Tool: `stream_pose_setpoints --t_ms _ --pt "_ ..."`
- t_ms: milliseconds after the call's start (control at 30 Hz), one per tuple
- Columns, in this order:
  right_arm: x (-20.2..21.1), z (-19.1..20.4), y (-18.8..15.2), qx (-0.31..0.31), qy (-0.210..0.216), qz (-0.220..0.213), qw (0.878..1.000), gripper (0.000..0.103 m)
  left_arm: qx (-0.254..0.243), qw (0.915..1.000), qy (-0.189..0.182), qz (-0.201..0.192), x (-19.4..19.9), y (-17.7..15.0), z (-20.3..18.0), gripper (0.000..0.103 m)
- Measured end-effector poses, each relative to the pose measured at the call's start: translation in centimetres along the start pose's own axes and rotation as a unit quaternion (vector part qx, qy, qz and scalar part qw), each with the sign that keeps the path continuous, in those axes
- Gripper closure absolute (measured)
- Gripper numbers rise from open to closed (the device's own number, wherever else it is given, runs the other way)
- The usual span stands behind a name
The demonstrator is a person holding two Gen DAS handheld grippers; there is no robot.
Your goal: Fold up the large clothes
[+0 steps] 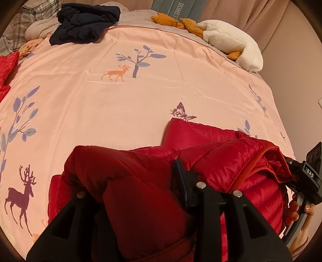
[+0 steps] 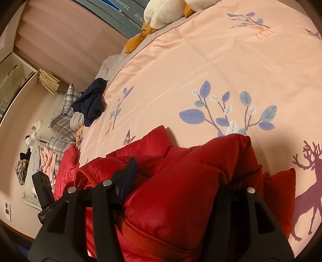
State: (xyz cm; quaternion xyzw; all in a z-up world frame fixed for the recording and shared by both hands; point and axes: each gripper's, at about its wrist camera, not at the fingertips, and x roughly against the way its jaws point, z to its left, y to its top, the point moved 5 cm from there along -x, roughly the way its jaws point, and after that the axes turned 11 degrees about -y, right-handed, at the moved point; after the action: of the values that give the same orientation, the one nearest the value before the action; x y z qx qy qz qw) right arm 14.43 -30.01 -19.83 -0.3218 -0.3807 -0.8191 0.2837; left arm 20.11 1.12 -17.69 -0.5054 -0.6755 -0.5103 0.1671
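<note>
A red puffer jacket lies bunched on the near edge of the pink bedspread, filling the lower half of both wrist views from about 4 o'clock round to 8 o'clock; its quilted panels are humped up into thick folds, and an orange-red trim runs along one edge at 3 o'clock in the left wrist view; the left gripper has its two black fingers spread wide with a fat roll of the jacket packed between them, the padding bulging up over the left finger so its tip is buried; the right gripper stands much the same, fingers far apart and a thick fold of the same jacket wedged between, the cloth pressed against both inner faces; in the left wrist view the other tool shows at 4 o'clock, a hand wrapped round its handle just beside the jacket's collar end; up the bed at 11 o'clock a dark navy garment lies crumpled near a plaid pillow; at 1 o'clock a white plush toy with mustard-yellow parts rests along the bedspread's far hem; a second red quilted piece peeks in at 9 o'clock; the spread is printed with deer, leafy branches and a butterfly, which sits just above the jacket's top edge
</note>
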Motion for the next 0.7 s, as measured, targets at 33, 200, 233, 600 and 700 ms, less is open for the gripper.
stream_pose_setpoints --t_ms 33,200,233,600,700 --pt "0.0 0.0 -0.1 -0.001 0.000 0.000 1.000 0.050 0.000 1.0000 0.001 -0.001 0.1 0.0 0.0 0.065" --pt "0.3 -0.2 -0.2 -0.001 0.003 -0.001 1.000 0.050 0.001 1.0000 0.002 -0.007 0.5 0.0 -0.1 0.057" --pt "0.4 -0.2 -0.2 0.000 0.003 -0.002 1.000 0.049 0.000 1.0000 0.003 -0.007 0.6 0.0 -0.2 0.056" --pt "1.0 -0.3 -0.4 -0.003 0.012 -0.008 1.000 0.043 0.000 0.9998 0.006 -0.017 1.3 0.0 -0.6 0.046" --pt "1.2 -0.1 -0.5 -0.004 0.014 -0.010 1.000 0.040 0.000 0.9998 0.006 -0.020 1.4 0.0 -0.6 0.045"
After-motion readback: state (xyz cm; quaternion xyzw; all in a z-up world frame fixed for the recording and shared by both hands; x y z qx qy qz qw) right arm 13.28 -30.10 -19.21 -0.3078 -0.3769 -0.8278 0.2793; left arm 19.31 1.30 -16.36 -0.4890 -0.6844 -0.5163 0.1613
